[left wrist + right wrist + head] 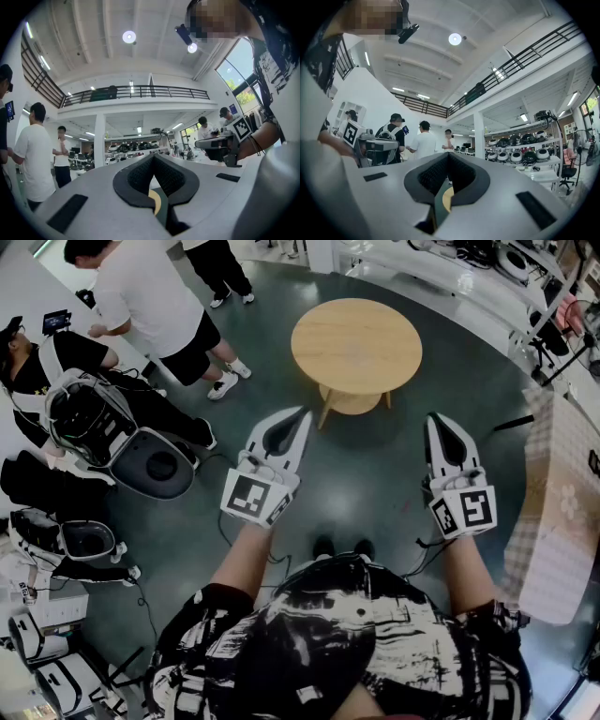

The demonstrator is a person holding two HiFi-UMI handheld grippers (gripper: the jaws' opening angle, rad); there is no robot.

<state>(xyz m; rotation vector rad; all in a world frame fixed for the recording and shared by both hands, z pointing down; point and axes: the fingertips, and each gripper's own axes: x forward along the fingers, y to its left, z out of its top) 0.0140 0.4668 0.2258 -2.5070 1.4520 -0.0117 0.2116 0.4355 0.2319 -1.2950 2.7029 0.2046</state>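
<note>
Jaws closed, empty — left gripper (303,414); right gripper (435,420); round table (356,343) apart, beyond tips

No legible text, numbers or brand marks anywhere. Closest thing: the black-and-white square marker (251,496) on the left gripper (304,412), and a second one (466,510) on the right gripper (435,418). Those are patterns, not letters. Small screen (56,321) at far left is too small to read. Patterned shirt (356,634) has no lettering.

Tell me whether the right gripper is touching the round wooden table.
Apart. The head view shows dark floor between the right gripper and the table.
</note>
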